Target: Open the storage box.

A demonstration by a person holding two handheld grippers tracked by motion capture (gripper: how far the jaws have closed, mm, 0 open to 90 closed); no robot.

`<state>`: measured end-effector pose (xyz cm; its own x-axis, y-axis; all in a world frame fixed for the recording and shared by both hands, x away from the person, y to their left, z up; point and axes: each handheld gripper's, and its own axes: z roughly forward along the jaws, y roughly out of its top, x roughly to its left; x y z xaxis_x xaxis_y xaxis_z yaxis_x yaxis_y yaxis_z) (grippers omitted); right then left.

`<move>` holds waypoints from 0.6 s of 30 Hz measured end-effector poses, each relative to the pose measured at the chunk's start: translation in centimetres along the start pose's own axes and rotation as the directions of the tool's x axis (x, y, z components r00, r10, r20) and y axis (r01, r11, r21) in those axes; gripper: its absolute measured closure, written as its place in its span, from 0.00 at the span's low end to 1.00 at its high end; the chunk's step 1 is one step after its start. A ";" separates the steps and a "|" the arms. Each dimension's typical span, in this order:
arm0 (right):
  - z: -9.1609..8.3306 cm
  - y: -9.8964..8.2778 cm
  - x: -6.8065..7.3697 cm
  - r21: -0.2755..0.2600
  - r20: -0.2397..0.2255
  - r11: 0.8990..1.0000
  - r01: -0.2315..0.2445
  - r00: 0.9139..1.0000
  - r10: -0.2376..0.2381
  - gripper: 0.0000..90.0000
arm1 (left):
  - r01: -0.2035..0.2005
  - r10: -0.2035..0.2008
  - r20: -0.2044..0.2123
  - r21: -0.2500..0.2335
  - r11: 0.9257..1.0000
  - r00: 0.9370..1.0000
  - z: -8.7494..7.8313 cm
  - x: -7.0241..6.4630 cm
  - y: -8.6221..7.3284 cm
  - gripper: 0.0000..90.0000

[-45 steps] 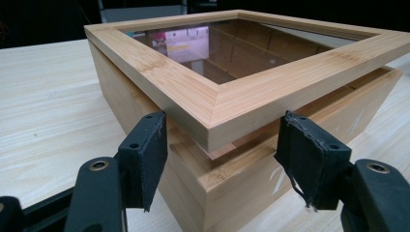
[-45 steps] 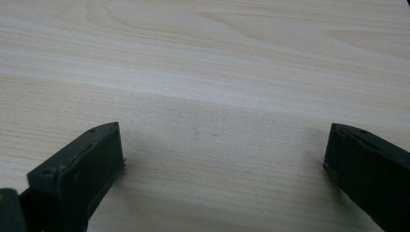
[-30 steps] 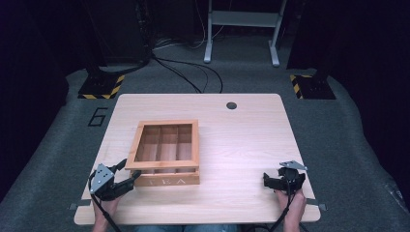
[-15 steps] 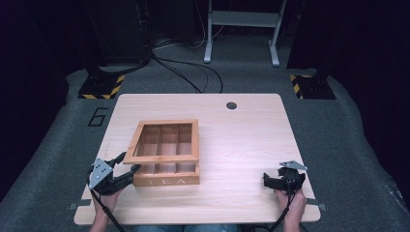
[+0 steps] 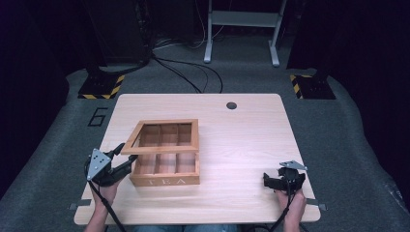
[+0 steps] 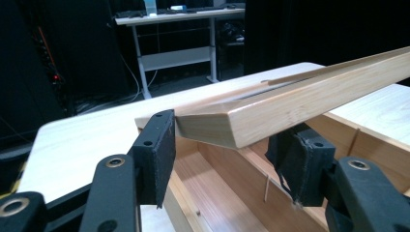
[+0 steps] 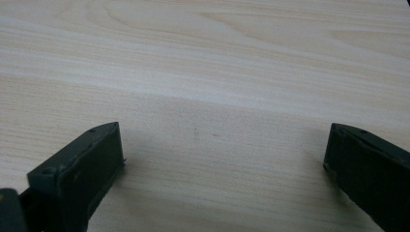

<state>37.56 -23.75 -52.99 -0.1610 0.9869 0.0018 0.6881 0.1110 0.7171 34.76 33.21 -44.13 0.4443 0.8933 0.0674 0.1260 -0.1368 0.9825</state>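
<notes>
tea box lid (image 5: 162, 137) | front-left corner clamped in left tool (image 6: 227, 145), jaws just closing on it | raised partway over box (image 5: 167, 170) on surface (image 5: 241, 140) | right tool (image 5: 276, 181) released, idle | left: swing lid fully open

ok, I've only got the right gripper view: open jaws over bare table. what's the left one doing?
Observer: The left gripper has the front-left corner of a lid between its jaws, which have just been closing.
Operator: lid of what?
Observer: A wooden tea box with compartments inside.
Operator: lid up?
Observer: Tilted, with the front edge raised off the box.
</notes>
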 end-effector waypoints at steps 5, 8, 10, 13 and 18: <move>0.0 0.0 0.0 0.001 0.000 1.000 -0.002 1.000 0.002 0.00 | 0.011 -0.011 -0.025 0.002 1.000 1.000 0.4 0.4 1.1 0.57; 0.0 0.0 0.0 0.001 0.000 1.000 -0.002 1.000 0.002 0.00 | 0.015 -0.015 -0.035 0.004 1.000 0.999 0.5 0.6 1.6 0.60; 0.0 0.0 0.0 0.001 0.000 1.000 -0.002 1.000 0.002 0.00 | 0.019 -0.019 -0.041 -0.006 1.000 0.999 0.7 0.6 1.8 0.62; 0.0 0.0 0.0 0.001 0.000 1.000 -0.002 1.000 0.002 0.00 | 0.023 -0.023 -0.050 -0.002 1.000 0.999 0.7 0.8 2.3 0.64; 0.0 0.0 0.0 0.001 0.000 1.000 -0.002 1.000 0.002 0.00 | 0.021 -0.021 -0.053 0.003 1.000 0.998 0.9 0.9 2.9 0.67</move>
<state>37.55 -23.73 -52.99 -0.1594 0.9872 0.0035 0.6889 0.1087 0.7166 36.32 33.29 -41.40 0.3937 0.9176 0.0559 0.1379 -0.1190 0.9833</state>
